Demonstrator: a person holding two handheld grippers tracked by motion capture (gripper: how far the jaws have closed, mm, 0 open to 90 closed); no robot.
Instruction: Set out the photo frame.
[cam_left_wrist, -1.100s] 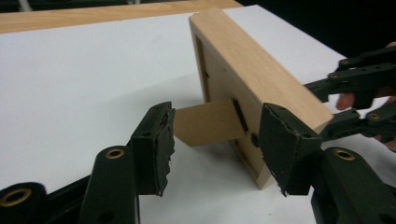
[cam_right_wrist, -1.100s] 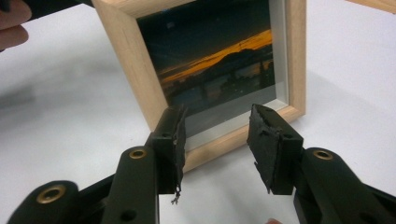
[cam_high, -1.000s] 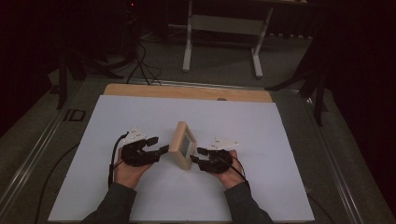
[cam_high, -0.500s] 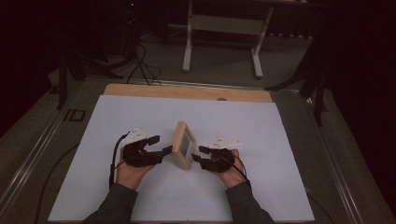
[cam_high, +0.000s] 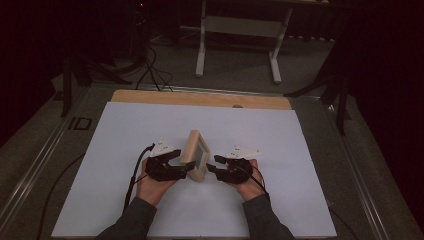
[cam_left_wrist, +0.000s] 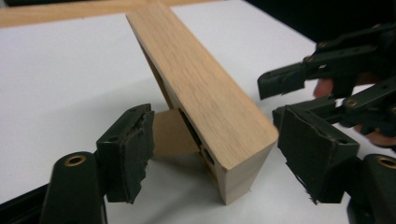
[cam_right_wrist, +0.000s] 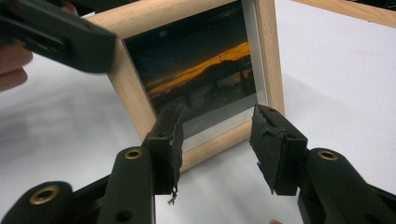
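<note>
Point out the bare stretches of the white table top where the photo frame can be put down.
The white table top is bare along its far edge by the wooden strip, and broadly on the left and right sides. It is crowded only at the near middle, where the photo frame stands between the left tongs and right tongs.

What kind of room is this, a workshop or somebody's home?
Probably a lab or test room, not a home. A bare white table stands on a grey floor, cables trail across it, and a metal stand sits behind in the dark. Only a photo frame looks homely.
</note>
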